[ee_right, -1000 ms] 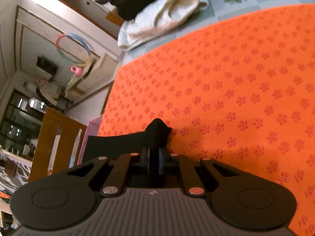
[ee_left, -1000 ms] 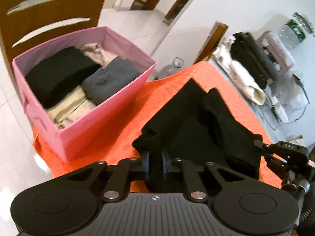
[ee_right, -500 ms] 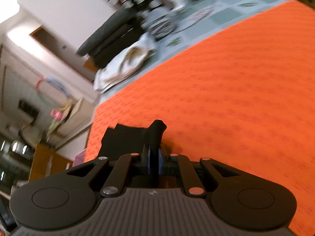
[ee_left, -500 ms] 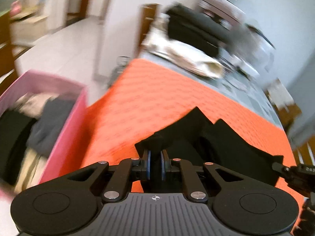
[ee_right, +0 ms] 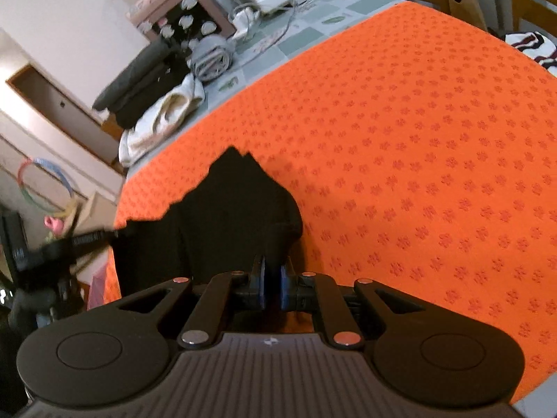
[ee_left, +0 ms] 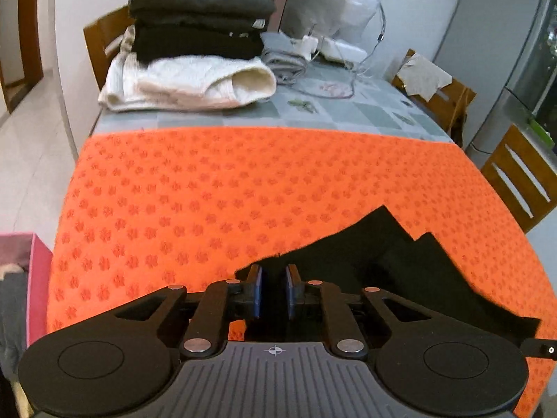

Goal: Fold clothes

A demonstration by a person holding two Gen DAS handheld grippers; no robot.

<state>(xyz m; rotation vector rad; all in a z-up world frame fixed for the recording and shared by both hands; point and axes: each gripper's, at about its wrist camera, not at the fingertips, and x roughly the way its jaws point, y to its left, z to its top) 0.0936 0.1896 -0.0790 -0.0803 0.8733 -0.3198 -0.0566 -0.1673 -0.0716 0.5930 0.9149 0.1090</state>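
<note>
A black garment (ee_left: 390, 264) lies on the orange mat (ee_left: 216, 188) near its front edge, with pointed corners sticking up toward the far side. It also shows in the right wrist view (ee_right: 226, 216). My left gripper (ee_left: 274, 287) has its blue pads a small way apart over the garment's left edge, with dark cloth between them. My right gripper (ee_right: 272, 284) has its pads close together at the garment's near right edge, with dark cloth between them. The left gripper's body (ee_right: 45, 254) shows at the left of the right wrist view.
A stack of folded black and white clothes (ee_left: 195, 52) sits at the table's far left, with a rolled grey cloth (ee_left: 285, 57) and cables beside it. A pink bin (ee_left: 21, 278) stands at the left. Wooden chairs (ee_left: 518, 174) stand to the right.
Both grippers swung from facing the pink bin to facing the far end of the table, carrying the black garment. The garment now lies flatter on the mat, and the left pads have parted slightly.
</note>
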